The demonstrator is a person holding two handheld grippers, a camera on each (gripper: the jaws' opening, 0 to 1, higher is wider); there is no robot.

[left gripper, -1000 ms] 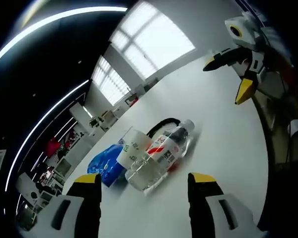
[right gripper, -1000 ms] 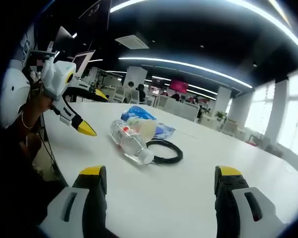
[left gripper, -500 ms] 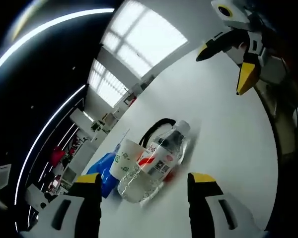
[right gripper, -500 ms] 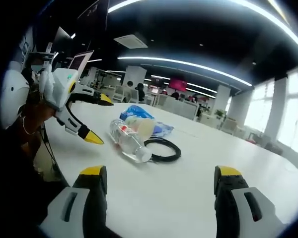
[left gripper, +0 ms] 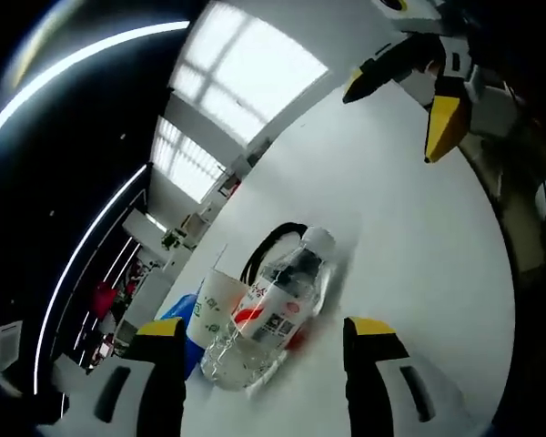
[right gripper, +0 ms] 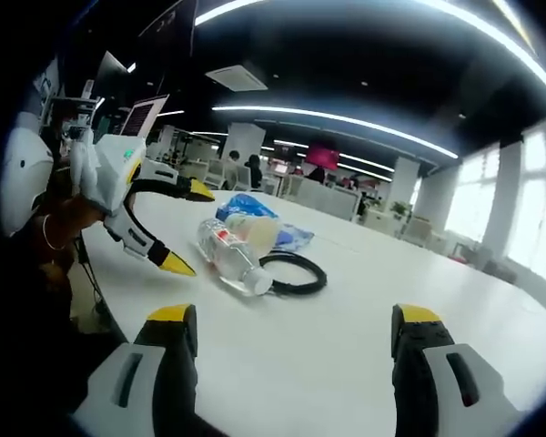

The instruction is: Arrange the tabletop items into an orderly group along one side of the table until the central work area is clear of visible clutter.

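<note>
In your left gripper view, your left tool (left gripper: 266, 341) stands wide open over the white table (left gripper: 419, 237), its yellow-tipped jaws holding nothing. Just ahead of the jaws lies a clear bottle (left gripper: 268, 314) on its side, white cap pointing away from you, red and white label facing up. A paper cup (left gripper: 212, 306) sits touching the bottle's side, and a blue bag (left gripper: 176, 309) peeks out from behind the cup. A black cable (left gripper: 268, 241) loops on the table just past the bottle's cap end. These things lie together in one cluster, well in from the table's edge. Your right tool (left gripper: 409, 82) comes in at the top of this view, its two jaws spread apart with nothing between them, hanging above the far part of the table.

In your right gripper view, your right tool (right gripper: 291, 332) is also wide open and empty, with bare table between its jaws. The same cluster lies ahead, nearer the table's left edge than its middle: the bottle (right gripper: 229, 258) on its side, the cup (right gripper: 252, 231) against it, the bag (right gripper: 255, 214) behind both, and the cable (right gripper: 291, 271) coiled beside the bottle's cap. Your left tool (right gripper: 177, 228) reaches in from the left, open, its yellow tips just beside the bottle's base end but not touching it. A hand (right gripper: 68, 214) grips its white body.
</note>
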